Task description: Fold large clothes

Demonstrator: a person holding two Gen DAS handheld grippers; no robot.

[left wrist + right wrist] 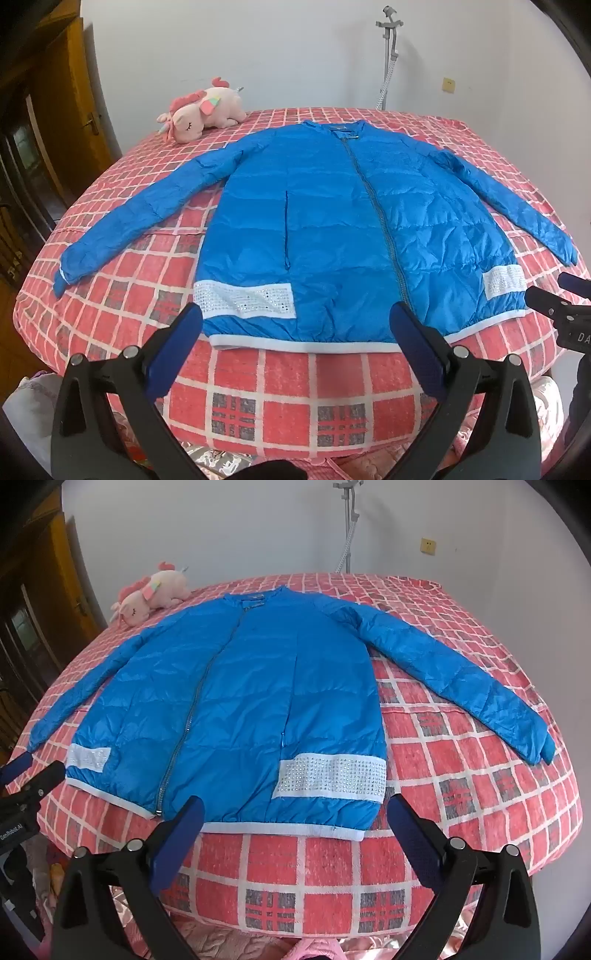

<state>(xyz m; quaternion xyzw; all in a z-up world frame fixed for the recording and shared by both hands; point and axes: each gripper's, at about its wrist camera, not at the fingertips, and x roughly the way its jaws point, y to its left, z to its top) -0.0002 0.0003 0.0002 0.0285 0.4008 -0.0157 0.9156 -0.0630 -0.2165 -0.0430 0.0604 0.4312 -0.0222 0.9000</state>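
Lying flat and face up on a bed (122,295) covered in a red-and-white checked blanket, a blue padded jacket (332,221) is spread out with its zipper (373,206) closed and both sleeves angled outward. At the far left, a wooden door (62,110) stands at the edge of the room. Next comes a pink plush unicorn (201,110), resting on the bed's far corner just beyond the jacket's left shoulder, apart from it. The left sleeve (136,225) reaches toward the bed's left edge, its cuff lying on the blanket. The left gripper (299,321) hovers at the near edge over the jacket's white hem band (295,345), its blue-padded fingers spread wide with nothing between them; whether a pad touches the cloth cannot be told. A white studded patch (245,299) sits on the jacket front just beyond the left finger. Behind the collar, a grey stand (388,55) rises against the white wall, with a yellow wall socket (448,85) to its right. The right gripper (295,808) hangs above the hem's right half, its fingers likewise wide apart and holding nothing. The right sleeve (458,679) stretches toward the bed's right side.
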